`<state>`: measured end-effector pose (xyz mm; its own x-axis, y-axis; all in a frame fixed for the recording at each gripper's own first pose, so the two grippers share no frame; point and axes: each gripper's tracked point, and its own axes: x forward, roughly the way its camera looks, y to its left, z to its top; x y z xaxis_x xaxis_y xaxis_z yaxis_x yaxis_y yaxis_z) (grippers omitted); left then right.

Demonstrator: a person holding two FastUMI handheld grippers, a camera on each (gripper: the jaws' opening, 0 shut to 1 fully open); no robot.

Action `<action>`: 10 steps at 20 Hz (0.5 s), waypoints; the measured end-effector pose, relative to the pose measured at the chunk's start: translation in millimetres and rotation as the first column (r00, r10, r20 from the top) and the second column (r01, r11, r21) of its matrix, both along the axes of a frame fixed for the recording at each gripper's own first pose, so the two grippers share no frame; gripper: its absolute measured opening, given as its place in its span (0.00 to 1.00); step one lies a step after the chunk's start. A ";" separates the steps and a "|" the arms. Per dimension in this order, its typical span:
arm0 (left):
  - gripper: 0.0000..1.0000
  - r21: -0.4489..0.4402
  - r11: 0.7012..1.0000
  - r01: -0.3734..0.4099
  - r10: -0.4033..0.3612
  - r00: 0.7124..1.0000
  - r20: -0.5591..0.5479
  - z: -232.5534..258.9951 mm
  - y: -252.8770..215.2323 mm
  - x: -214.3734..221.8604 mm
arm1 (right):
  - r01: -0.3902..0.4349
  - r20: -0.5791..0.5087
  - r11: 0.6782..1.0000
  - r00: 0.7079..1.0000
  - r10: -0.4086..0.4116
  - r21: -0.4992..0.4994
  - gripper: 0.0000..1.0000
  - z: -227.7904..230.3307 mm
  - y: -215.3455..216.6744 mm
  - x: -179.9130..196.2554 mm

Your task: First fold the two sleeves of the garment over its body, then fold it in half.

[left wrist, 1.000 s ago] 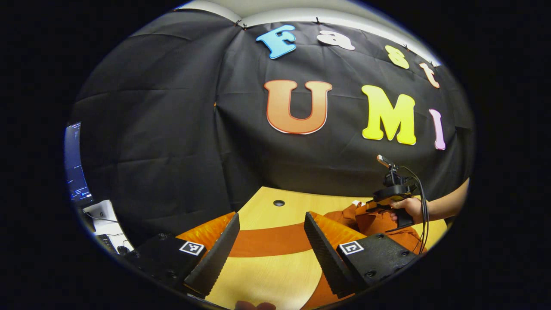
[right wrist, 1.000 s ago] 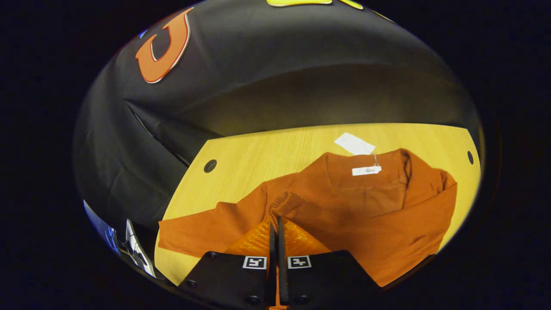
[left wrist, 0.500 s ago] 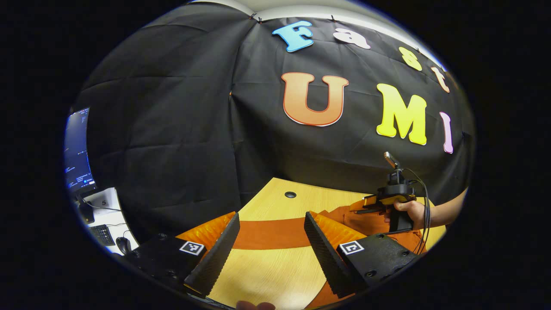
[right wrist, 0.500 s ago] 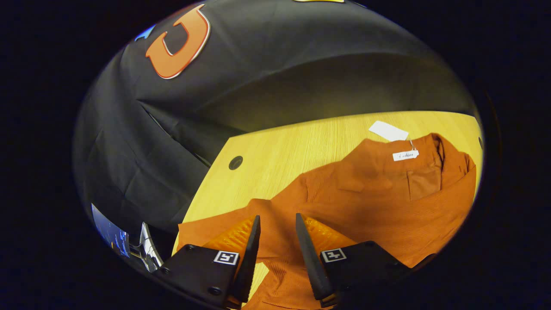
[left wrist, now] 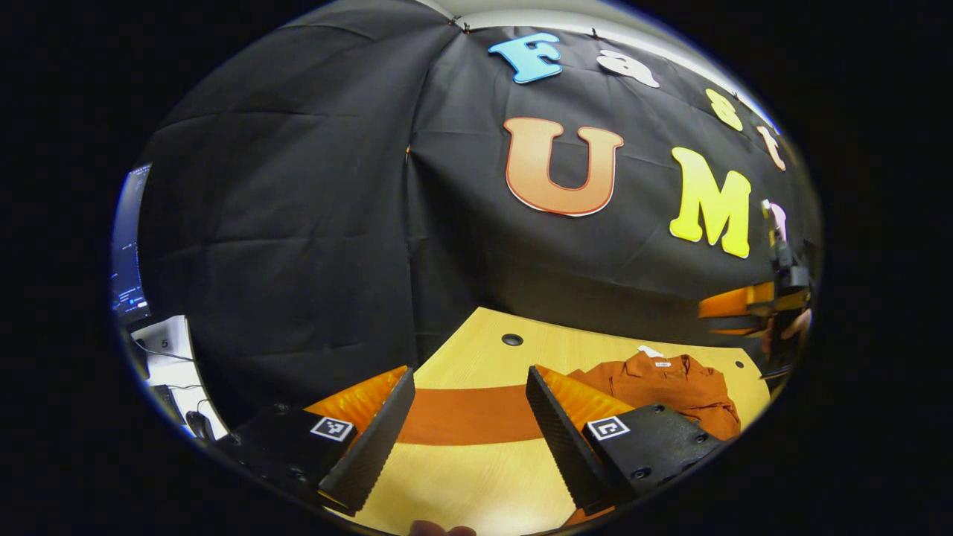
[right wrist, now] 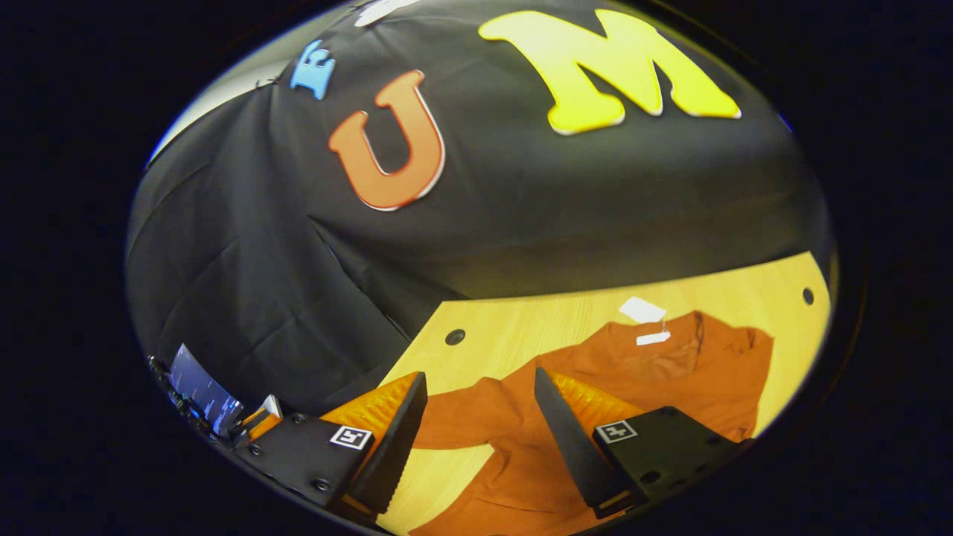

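Right gripper view: jaws apart above garment [right wrist: 670,372]; bare table [right wrist: 521,327] beyond.

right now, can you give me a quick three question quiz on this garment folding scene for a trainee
1. True or false: the right hand-held gripper is shut on the orange garment.
2. Which sleeve lies unfolded across the wooden table: A) the one between the left hand-held gripper fingers, B) none?
3. Fill in: two white ___ sit at the collar.

Key: 1 false, its jaws are open; 2 A; 3 tags.
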<state>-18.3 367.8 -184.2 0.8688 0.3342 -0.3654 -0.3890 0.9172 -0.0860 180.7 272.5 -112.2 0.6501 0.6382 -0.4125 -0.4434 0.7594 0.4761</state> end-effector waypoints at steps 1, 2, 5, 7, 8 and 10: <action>0.98 -0.018 1.000 0.009 -0.009 1.000 -0.010 -8.5 8.7 5.1 | -0.010 0.047 1.000 0.999 0.010 -0.007 0.94 20.6 -9.9 -10.2; 0.98 -0.040 0.999 0.021 -0.023 0.999 -0.031 -21.1 18.6 11.3 | -0.022 0.084 1.000 0.996 0.024 -0.021 0.94 36.1 -20.8 -24.4; 0.99 -0.183 0.977 0.105 -0.121 0.990 -0.078 -63.7 29.8 25.8 | -0.042 0.136 0.997 0.989 0.050 -0.057 0.94 66.9 -53.0 -55.6; 0.99 -0.211 0.974 0.077 -0.106 0.986 -0.132 -92.0 53.2 28.2 | -0.022 0.141 0.998 0.990 0.030 -0.054 0.94 80.3 -71.6 -67.9; 0.98 -0.209 0.976 0.058 -0.089 0.985 -0.145 -102.2 67.7 34.8 | -0.012 0.138 0.998 0.990 0.019 -0.055 0.94 82.4 -80.6 -71.9; 0.98 -0.213 0.976 0.046 -0.082 0.983 -0.167 -114.7 85.8 41.5 | 0.004 0.130 0.998 0.991 0.005 -0.066 0.95 86.9 -97.3 -77.9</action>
